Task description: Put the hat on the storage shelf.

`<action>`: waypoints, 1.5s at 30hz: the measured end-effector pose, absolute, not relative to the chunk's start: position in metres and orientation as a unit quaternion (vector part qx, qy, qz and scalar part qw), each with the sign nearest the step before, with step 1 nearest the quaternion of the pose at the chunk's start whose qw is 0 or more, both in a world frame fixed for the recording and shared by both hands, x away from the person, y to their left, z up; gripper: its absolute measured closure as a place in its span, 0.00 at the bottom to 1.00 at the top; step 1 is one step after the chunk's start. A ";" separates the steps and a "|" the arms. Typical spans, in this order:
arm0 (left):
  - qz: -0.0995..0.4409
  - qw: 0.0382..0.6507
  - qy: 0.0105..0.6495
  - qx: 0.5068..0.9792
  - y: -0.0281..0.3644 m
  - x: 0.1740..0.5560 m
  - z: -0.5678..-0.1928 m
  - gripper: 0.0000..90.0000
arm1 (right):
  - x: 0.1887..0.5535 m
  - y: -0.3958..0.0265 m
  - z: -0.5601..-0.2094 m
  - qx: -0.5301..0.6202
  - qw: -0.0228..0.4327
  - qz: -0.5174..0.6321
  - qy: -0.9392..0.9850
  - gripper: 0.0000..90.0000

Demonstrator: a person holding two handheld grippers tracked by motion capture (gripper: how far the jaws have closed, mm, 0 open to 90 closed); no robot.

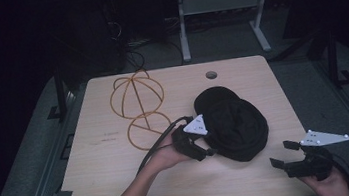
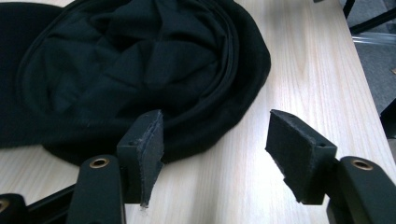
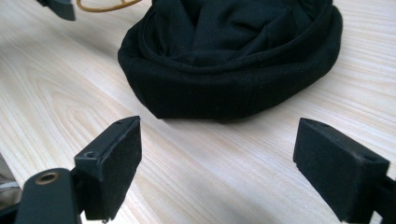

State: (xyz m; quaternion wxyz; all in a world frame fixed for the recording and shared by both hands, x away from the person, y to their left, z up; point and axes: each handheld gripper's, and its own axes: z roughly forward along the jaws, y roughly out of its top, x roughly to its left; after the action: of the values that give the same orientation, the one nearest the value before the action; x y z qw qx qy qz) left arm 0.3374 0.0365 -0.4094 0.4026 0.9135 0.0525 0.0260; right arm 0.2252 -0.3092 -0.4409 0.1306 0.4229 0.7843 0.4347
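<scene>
Far left on the pale wooden table [image 1: 103, 187]: a yellow wire cap-shaped frame [image 1: 137, 100], lying free. Next, left gripper [image 1: 208, 152] at the near-left edge of the black fabric cap [image 1: 236, 123], mid-table, upside down; jaws apart, nothing pinched, one pad [image 2: 148, 154] just at the brim. Right gripper [image 1: 286, 154], well apart from cap, jaws wide, empty.

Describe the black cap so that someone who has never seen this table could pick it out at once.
Start at the light wooden table and look right of its middle, just below the round hole. The black cap lies there as a dark fabric mound, its opening up and its lining crumpled, the left hand-held gripper at its near-left edge. Its neighbour, the yellow wire frame, is bare thin hoops; the cap is solid black cloth.
</scene>
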 end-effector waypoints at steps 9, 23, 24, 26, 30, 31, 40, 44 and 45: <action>0.007 0.375 0.021 0.927 0.004 0.348 -0.417 0.40 | 0.226 -0.309 -0.443 0.423 0.126 0.432 0.786 0.17; -0.019 0.319 -0.003 0.948 -0.016 0.360 -0.442 0.46 | 0.226 -0.309 -0.444 0.419 0.127 0.430 0.789 0.17; -0.015 0.315 -0.008 0.949 -0.017 0.359 -0.443 0.47 | 0.226 -0.309 -0.443 0.420 0.126 0.430 0.789 0.17; -0.004 0.303 -0.017 0.953 -0.020 0.358 -0.447 0.48 | 0.226 -0.308 -0.443 0.421 0.125 0.430 0.789 0.17; 0.013 0.289 -0.026 0.957 -0.025 0.355 -0.452 0.55 | 0.225 -0.307 -0.443 0.419 0.127 0.430 0.789 0.17; 0.007 0.293 -0.020 0.956 -0.026 0.356 -0.452 0.57 | 0.225 -0.307 -0.443 0.420 0.128 0.431 0.789 0.17; -0.001 0.284 -0.032 0.958 -0.033 0.352 -0.449 0.79 | 0.224 -0.308 -0.443 0.422 0.129 0.432 0.787 0.17; 0.001 0.292 -0.032 0.956 -0.036 0.346 -0.445 0.86 | 0.223 -0.309 -0.442 0.421 0.130 0.433 0.787 0.17; 0.001 0.293 -0.036 0.955 -0.036 0.346 -0.442 0.87 | 0.223 -0.309 -0.442 0.422 0.129 0.433 0.786 0.17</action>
State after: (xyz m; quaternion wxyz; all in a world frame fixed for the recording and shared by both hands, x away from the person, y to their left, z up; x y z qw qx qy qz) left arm 0.3458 -0.0365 -0.4420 0.2934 0.9553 -0.0361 0.0007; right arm 0.2230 -0.3087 -0.4422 0.1289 0.4222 0.7859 0.4330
